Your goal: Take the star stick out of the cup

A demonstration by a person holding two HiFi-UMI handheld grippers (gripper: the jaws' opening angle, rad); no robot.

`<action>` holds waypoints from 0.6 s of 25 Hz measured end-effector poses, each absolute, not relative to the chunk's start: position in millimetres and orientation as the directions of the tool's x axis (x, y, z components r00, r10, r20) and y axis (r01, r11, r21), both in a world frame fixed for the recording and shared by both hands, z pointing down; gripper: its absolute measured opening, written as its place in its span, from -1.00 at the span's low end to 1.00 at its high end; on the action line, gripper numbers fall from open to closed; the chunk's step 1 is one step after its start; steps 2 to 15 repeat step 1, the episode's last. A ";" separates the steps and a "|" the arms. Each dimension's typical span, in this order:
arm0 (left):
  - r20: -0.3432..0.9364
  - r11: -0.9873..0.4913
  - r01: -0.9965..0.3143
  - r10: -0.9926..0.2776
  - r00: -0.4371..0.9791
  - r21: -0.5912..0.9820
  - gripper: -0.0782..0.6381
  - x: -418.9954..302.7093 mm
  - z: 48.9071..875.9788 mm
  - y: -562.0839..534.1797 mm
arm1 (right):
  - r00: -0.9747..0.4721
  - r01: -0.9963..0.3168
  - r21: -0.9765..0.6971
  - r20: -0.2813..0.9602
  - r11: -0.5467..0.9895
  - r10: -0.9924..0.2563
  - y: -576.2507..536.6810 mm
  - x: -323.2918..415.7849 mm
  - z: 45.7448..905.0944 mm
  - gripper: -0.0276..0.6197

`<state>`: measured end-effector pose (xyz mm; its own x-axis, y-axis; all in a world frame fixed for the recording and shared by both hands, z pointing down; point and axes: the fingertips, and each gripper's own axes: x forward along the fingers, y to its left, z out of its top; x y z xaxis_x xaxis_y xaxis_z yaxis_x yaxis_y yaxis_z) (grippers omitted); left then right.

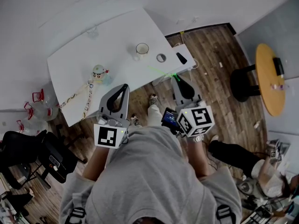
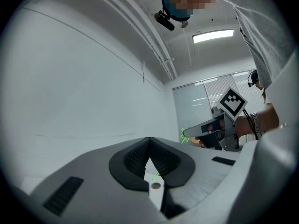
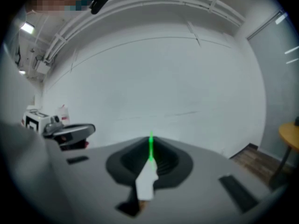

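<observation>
The stick is already out of the cup. Your right gripper is clamped on one end, and the stick juts toward 9 o'clock at the table edge, with the cup at 11. It looks thin, light and bendy (likely to pivot), so pinch the shaft squarely. Your left gripper, at 8 o'clock, is closed on nothing.

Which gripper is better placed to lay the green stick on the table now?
Right. The right gripper is shut on the stick, which is already out of the cup and points toward the table. The left gripper is shut and holds nothing.
</observation>
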<state>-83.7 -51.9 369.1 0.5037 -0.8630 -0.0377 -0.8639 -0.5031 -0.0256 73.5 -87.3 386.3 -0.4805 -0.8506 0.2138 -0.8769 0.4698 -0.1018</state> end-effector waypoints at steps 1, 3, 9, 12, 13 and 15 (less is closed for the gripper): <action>-0.037 -0.502 -0.864 -0.864 0.503 -0.023 -0.69 -82.0 369.2 -54.5 | -0.480 -0.877 -0.101 0.215 0.470 -0.851 -90.4 75.4 386.4 -0.78; -0.037 -0.502 -0.864 -0.864 0.503 -0.023 -0.69 -82.0 369.2 -54.5 | -0.480 -0.877 -0.101 0.215 0.470 -0.851 -90.4 75.4 386.4 -0.78; -0.037 -0.502 -0.864 -0.864 0.503 -0.023 -0.69 -82.0 369.2 -54.5 | -0.480 -0.877 -0.101 0.215 0.470 -0.851 -90.4 75.4 386.4 -0.78; -0.037 -0.502 -0.864 -0.864 0.503 -0.023 -0.69 -82.0 369.2 -54.5 | -0.480 -0.877 -0.101 0.215 0.470 -0.851 -90.4 75.4 386.4 -0.78; -0.037 -0.502 -0.864 -0.864 0.503 -0.023 -0.69 -82.0 369.2 -54.5 | -0.480 -0.877 -0.101 0.215 0.470 -0.851 -90.4 75.4 386.4 -0.78; -0.037 -0.502 -0.864 -0.864 0.503 -0.023 -0.69 -82.0 369.2 -54.5 | -0.480 -0.877 -0.101 0.215 0.470 -0.851 -90.4 75.4 386.4 -0.78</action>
